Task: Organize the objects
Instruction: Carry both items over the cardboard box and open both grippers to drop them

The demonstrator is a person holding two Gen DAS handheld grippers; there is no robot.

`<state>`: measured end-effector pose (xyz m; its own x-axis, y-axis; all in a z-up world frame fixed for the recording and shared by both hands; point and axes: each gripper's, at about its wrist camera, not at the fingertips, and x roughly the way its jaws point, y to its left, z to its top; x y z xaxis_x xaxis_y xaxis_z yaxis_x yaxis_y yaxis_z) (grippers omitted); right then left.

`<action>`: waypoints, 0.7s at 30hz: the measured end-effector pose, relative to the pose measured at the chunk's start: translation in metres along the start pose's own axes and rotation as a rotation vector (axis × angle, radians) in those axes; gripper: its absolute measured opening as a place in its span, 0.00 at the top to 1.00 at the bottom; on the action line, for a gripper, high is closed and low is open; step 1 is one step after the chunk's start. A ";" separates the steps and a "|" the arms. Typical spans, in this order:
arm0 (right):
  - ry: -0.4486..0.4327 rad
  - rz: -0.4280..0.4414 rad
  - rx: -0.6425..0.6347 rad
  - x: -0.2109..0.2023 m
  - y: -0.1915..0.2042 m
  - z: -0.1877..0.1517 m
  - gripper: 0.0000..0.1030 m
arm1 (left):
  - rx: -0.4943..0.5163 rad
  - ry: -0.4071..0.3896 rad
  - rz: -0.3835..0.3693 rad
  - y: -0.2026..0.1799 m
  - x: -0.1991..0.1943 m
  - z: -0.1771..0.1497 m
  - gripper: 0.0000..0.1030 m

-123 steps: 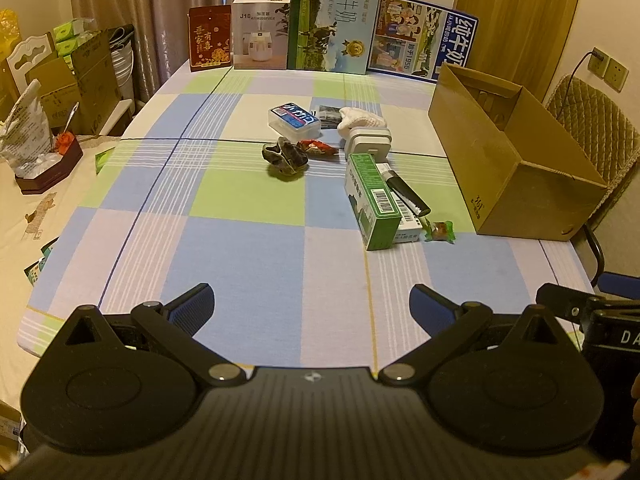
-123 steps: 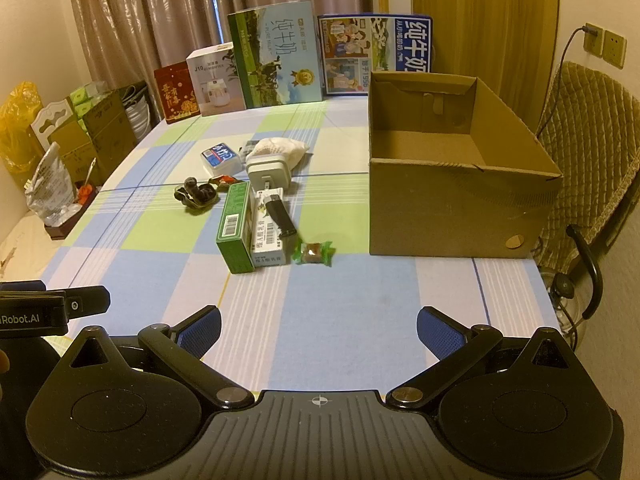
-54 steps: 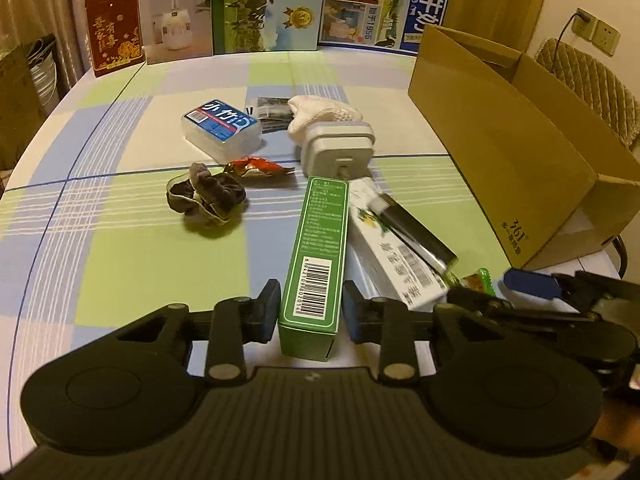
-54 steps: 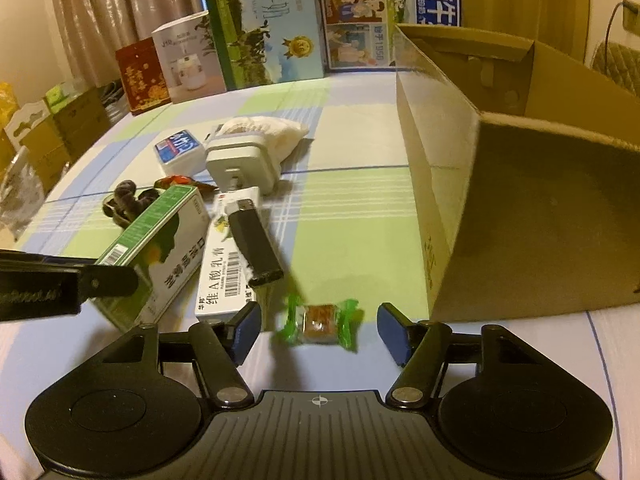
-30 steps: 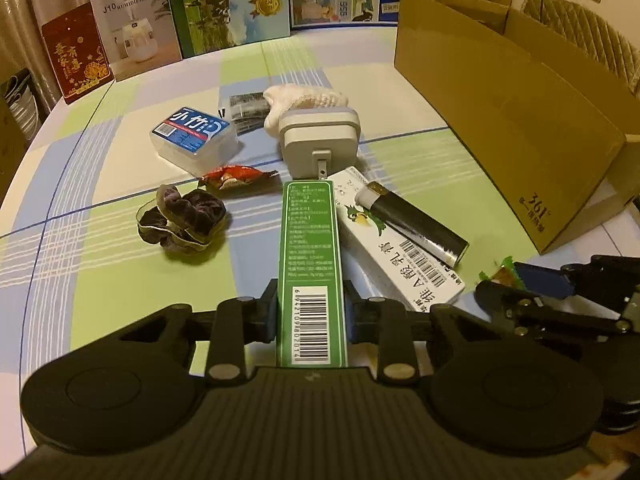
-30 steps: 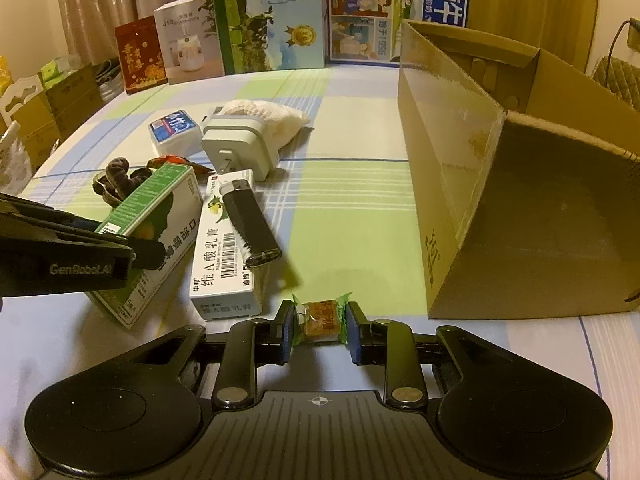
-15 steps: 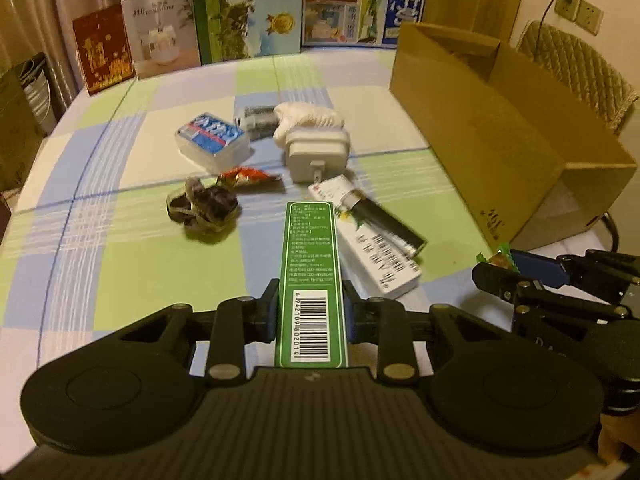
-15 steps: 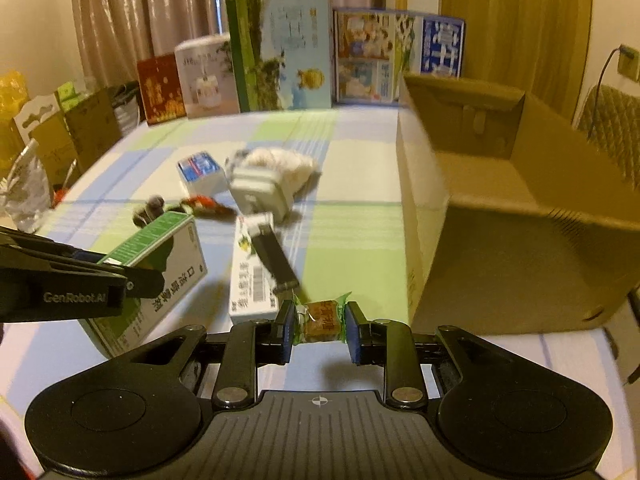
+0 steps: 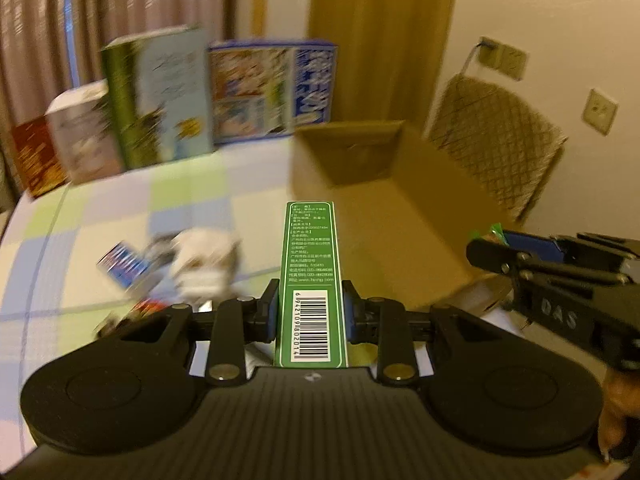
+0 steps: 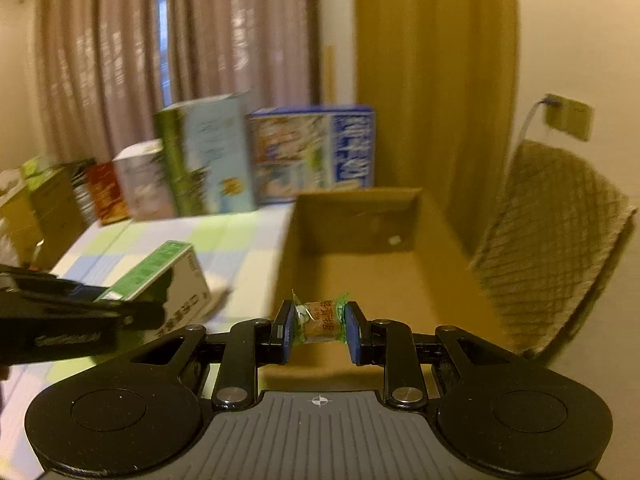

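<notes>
a: what's in your cardboard box (image 10: 352, 276)?

b: nothing visible. your right gripper (image 10: 319, 330) pinches the wrapped candy (image 10: 320, 322) above it; your left gripper (image 9: 311, 316) clamps the green carton (image 9: 311, 280), both lifted off the table since before.

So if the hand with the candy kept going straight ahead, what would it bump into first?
Probably the far wall of the open cardboard box. The right gripper, shut on the candy, points over the box's open top; blur makes depth uncertain.

The left gripper (image 9: 310, 316) is clamped tight on a green box (image 9: 311, 280), raised beside the cardboard box (image 10: 360, 248). The right gripper (image 10: 319, 330) pinches a wrapped candy (image 10: 320, 322) over that box's open top.
</notes>
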<state>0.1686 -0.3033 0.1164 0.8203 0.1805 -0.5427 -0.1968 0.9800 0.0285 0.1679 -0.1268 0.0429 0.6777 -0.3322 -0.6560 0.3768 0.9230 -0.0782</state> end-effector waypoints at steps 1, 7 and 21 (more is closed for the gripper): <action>0.004 -0.010 0.006 0.005 -0.011 0.005 0.77 | 0.003 -0.006 -0.020 -0.008 0.005 0.008 0.76; 0.053 -0.032 0.070 0.035 -0.060 0.012 0.77 | 0.022 0.000 -0.086 -0.045 0.042 0.036 0.76; 0.107 -0.015 0.130 0.066 -0.098 0.001 0.77 | -0.022 -0.027 -0.111 -0.053 0.081 0.058 0.65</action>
<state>0.2428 -0.3872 0.0788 0.7592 0.1631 -0.6301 -0.1083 0.9863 0.1248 0.2395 -0.2141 0.0375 0.6493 -0.4370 -0.6224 0.4364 0.8844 -0.1658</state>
